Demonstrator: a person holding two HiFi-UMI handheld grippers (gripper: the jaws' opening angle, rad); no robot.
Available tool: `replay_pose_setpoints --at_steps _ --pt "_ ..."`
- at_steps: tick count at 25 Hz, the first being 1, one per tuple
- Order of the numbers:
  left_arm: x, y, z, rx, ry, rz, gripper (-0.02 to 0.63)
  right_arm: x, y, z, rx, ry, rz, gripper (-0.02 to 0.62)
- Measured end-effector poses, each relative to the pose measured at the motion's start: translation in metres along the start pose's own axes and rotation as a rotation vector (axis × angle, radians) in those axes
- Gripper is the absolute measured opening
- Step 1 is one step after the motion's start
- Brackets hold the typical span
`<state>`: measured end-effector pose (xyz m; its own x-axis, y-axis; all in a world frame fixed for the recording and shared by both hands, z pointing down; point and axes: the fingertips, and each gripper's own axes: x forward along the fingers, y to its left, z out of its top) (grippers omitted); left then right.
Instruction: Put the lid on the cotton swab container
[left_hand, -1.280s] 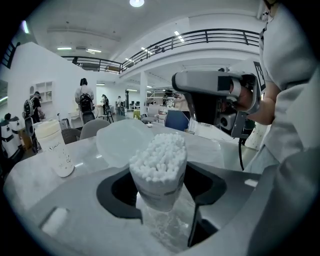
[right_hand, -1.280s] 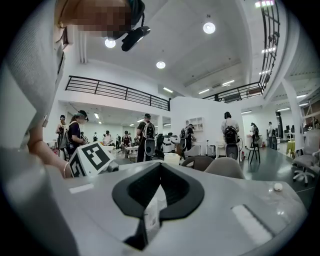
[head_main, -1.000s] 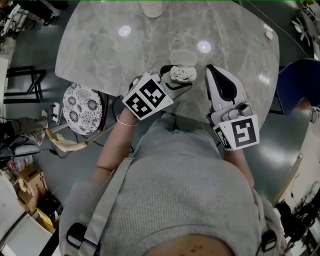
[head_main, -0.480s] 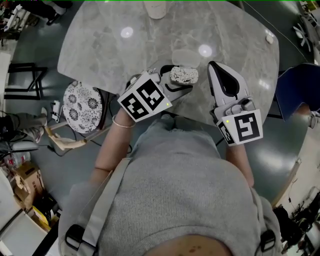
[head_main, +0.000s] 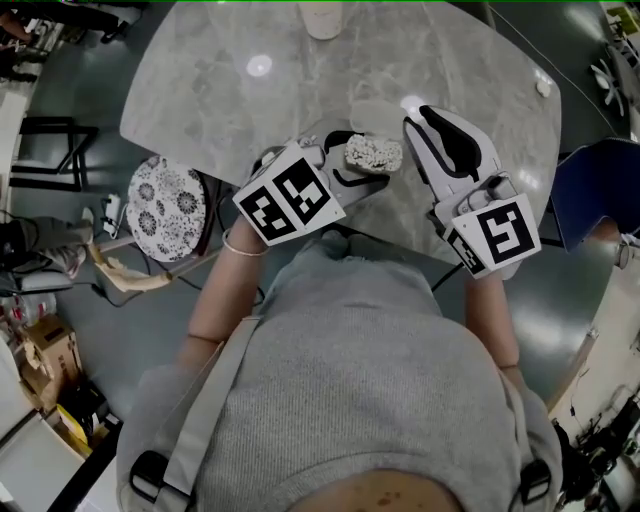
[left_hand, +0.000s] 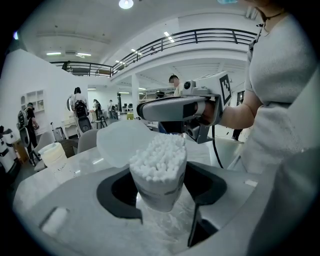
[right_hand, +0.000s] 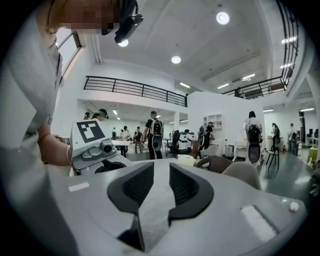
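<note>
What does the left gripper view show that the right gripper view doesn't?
Only the left gripper view: the clear round cotton swab container, gripped by the left gripper, and the translucent round lid behind it. Only the right gripper view: the empty gap between the fingers of the right gripper, which have just been opening. Both: the black balcony railing.

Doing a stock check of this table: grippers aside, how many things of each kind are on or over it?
cotton swab container: 1
lid: 1
cup: 1
small white object, too small to identify: 1
Total: 4
</note>
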<state>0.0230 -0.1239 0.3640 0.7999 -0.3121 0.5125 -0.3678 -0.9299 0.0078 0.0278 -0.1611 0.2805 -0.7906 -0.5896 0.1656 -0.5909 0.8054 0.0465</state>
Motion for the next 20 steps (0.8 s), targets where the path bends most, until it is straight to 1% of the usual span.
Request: replay_pose_setpoints --at_steps 3,8,12,17,20 --pt "-0.003 0.0 0.003 0.005 -0.003 0.004 0.268 0.006 -0.001 0.002 0.034 0.009 0.046 0.089" --pt "-0.006 -0.002 0.007 0.017 -0.007 0.003 0.268 0.016 0.0 0.001 0.042 0.033 0.096 0.091" --pt "-0.007 -0.002 0.009 0.014 -0.02 -0.001 0.267 0.02 0.003 0.0 0.051 0.044 0.123 0.091" --pt "-0.007 -0.002 0.008 0.01 -0.022 -0.003 0.267 0.024 0.005 -0.003 0.126 0.039 0.153 0.089" --pt "-0.007 -0.001 0.007 0.016 -0.014 0.003 0.267 0.025 0.004 -0.002 0.146 0.033 0.159 0.077"
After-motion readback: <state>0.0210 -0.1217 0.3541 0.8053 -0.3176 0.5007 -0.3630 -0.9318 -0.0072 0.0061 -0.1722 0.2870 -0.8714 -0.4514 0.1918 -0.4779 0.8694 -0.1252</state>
